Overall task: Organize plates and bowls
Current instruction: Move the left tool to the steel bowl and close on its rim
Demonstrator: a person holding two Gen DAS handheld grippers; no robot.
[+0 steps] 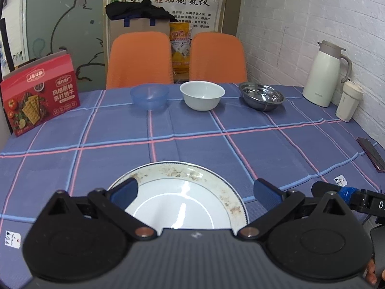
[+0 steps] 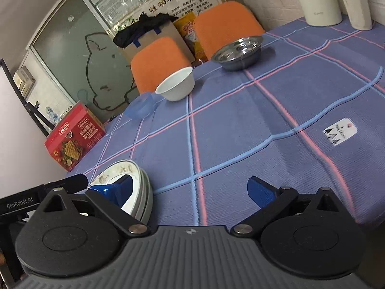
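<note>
white porcelain with a thin dark rim line and brownish food stains: the top plate (image 1: 179, 200) of a stack of plates (image 2: 142, 192) sits at the near edge of the table, on a blue plaid tablecloth (image 1: 216, 144) crossed by pink and light-blue lines. the right wrist view shows the layered rims of the stack from the side.

the left gripper (image 1: 196, 192) hangs over the stack with its jaws spread wide, one blue pad above the plate's left rim and the other just off its right rim over the cloth; it holds nothing. the right gripper (image 2: 190, 190) is beside the stack, also wide open and empty, its left pad in front of the plates, its right pad over bare cloth. whether either pad touches the porcelain i cannot tell.

along the far edge stand three bowls in a row, apart from one another: a translucent blue plastic bowl (image 1: 149, 95), a white bowl (image 1: 202, 95) and a stainless steel bowl (image 1: 262, 95).

at the far right corner stand a cream thermal jug (image 1: 324, 72) and, just beside it, a small cream tumbler (image 1: 349, 102). a red cracker box (image 1: 41, 96) stands at the left edge. a dark phone (image 1: 371, 154) lies at the right edge. two orange chairs (image 1: 139, 60) are behind the far edge.
</note>
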